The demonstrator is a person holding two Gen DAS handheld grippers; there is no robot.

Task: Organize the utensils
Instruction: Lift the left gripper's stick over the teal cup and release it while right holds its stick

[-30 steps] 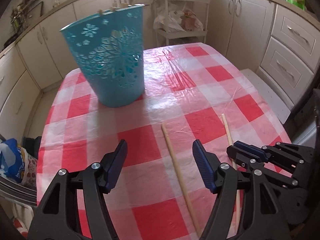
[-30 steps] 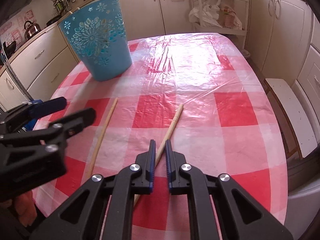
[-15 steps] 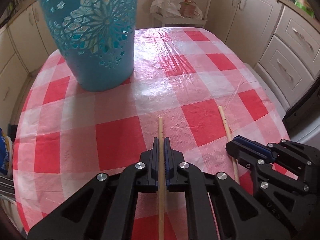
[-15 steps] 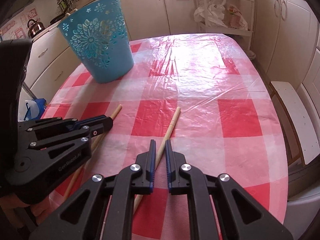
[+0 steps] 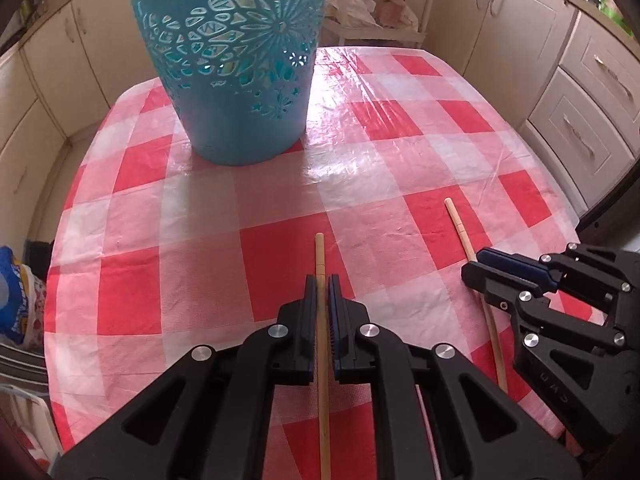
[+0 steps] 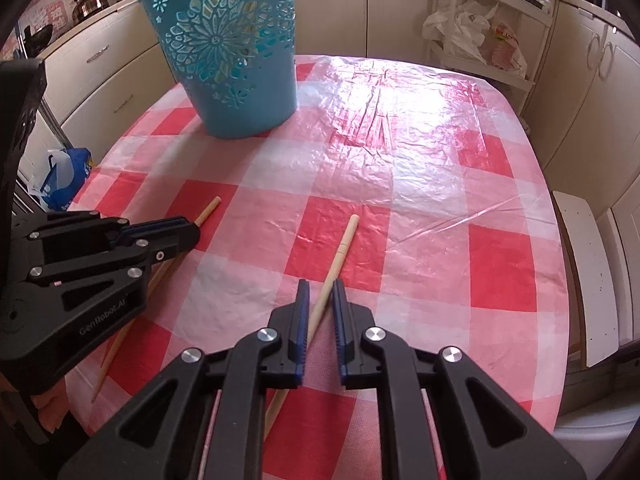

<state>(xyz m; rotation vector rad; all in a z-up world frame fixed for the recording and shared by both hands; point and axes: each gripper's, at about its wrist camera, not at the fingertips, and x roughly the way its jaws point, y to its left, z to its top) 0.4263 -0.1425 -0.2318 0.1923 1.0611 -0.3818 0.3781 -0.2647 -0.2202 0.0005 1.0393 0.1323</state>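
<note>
Two wooden chopsticks lie on the red-and-white checked tablecloth. My left gripper is shut on the left chopstick, which runs straight between its pads and sticks out ahead of them. My right gripper is shut on the right chopstick, which crosses its pads at a slant. In the left wrist view the right gripper sits on the right chopstick. In the right wrist view the left gripper covers most of the left chopstick. A blue cut-out basket stands at the table's far left.
The blue basket holds some wooden utensils, with their tips just showing at its rim. Cream kitchen cabinets surround the table. A white shelf rack with bags stands beyond the far edge. A white bench is to the right.
My left gripper came down over the left chopstick and closed on it, from wide open a second ago. My right gripper stayed shut on its chopstick, rolling slightly.
</note>
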